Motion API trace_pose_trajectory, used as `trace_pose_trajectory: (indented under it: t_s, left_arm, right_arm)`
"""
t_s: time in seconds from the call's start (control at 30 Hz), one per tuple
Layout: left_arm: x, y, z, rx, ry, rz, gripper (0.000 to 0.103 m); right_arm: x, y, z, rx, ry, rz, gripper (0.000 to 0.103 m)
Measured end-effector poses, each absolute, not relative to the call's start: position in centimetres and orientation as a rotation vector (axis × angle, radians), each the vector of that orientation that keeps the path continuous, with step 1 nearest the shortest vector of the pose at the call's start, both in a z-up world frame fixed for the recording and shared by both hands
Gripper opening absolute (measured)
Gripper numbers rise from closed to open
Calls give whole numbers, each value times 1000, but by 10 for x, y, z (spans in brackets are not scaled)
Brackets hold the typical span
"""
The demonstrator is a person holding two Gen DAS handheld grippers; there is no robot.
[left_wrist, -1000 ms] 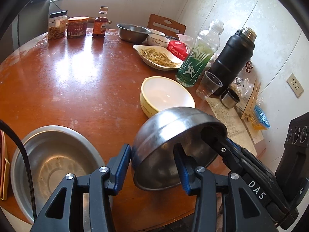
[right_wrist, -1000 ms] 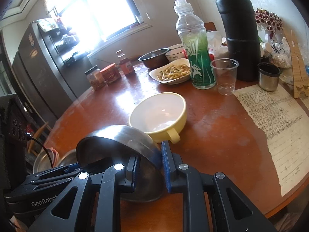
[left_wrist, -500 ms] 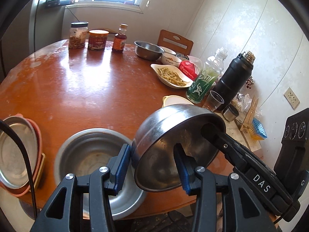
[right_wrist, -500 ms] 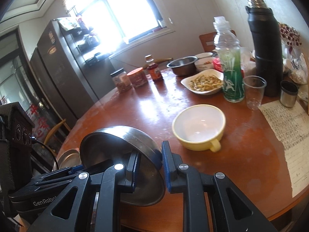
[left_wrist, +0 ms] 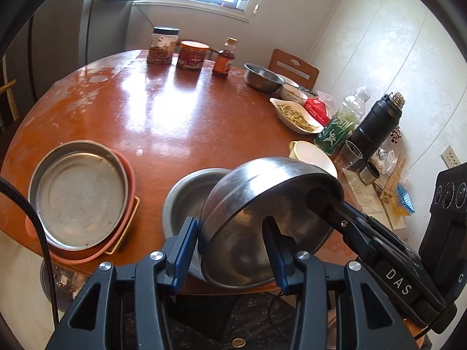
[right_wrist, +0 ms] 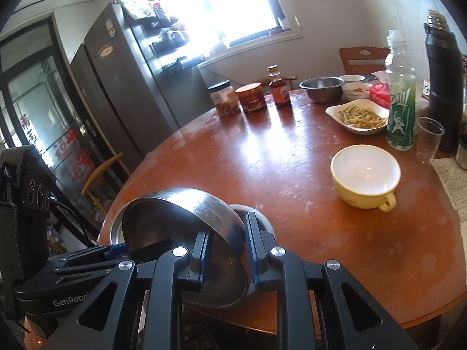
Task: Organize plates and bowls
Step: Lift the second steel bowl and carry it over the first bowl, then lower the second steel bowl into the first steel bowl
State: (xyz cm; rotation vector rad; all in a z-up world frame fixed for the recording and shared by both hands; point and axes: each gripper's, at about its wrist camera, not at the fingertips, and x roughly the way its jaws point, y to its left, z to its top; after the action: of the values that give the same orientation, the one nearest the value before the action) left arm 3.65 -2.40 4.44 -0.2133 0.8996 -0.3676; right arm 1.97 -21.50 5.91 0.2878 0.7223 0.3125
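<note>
Both tongs share one steel bowl [left_wrist: 271, 204], tilted w/ its opening toward the cameras, held off the counter [left_wrist: 140, 122] above a second steel bowl [left_wrist: 189, 195] that sits at the near edge. Left tongs [left_wrist: 233, 250] are partly open, blue pads straddling the bowl's near rim; can't tell if both pads press it. Right tongs [right_wrist: 227, 250] are fully closed, pinching the bowl's rim on its right side. Left of the bowls: a steel plate [left_wrist: 78, 198] stacked on a pink plate [left_wrist: 128, 186], near-left edge. Yellow cup-bowl [right_wrist: 364, 175] sits right, apart from the steel ones. Far right: dish of noodles [right_wrist: 359, 115], green bottle [right_wrist: 400, 99], black flask [right_wrist: 443, 81]. Far side: small steel bowl [right_wrist: 321, 87], jars [right_wrist: 251, 97].
</note>
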Motion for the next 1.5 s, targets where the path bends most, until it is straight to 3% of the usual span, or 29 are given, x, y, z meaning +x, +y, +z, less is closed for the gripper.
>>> trace_pose_trajectory:
  t_s: [0.8, 1.5]
  left_arm:
    - [66, -16, 7, -225, 977, -357, 46]
    - [67, -25, 11, -125, 900, -323, 46]
  right_arm:
    - [49, -205, 17, 292, 840, 295, 23]
    - [57, -197, -1, 179, 877, 246, 24]
